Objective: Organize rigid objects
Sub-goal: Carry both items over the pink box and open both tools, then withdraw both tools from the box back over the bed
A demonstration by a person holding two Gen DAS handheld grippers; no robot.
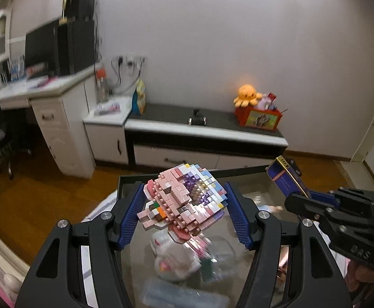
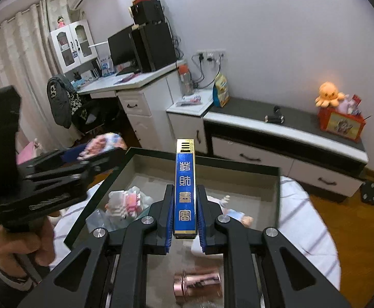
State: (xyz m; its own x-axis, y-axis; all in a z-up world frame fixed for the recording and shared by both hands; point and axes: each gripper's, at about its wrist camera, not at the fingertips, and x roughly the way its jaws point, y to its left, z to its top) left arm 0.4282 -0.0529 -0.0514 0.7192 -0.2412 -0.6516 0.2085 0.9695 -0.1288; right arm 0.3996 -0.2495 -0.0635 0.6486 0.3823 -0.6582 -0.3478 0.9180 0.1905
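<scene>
My left gripper (image 1: pixel 184 200) is shut on a pink, white and purple block-built figure (image 1: pixel 181 200), held above a dark-rimmed open box (image 1: pixel 121 182). In the right wrist view my right gripper (image 2: pixel 185 192) is shut on a slim blue and gold lighter (image 2: pixel 185 187) with gold characters, standing upright between the pads over the same box (image 2: pixel 161 151). The left gripper and its figure (image 2: pixel 102 141) appear blurred at the left there. The right gripper with the lighter (image 1: pixel 287 177) shows at the right of the left wrist view.
Inside the box lie another block figure (image 2: pixel 128 202), clear plastic wrapping (image 1: pixel 187 264) and a small doll (image 2: pixel 238 215). A pink metal cylinder (image 2: pixel 197 282) lies nearer me. The box rests on white striped bedding (image 2: pixel 310 220). Beyond stand a low cabinet (image 2: pixel 284 138) and a desk (image 2: pixel 125 82).
</scene>
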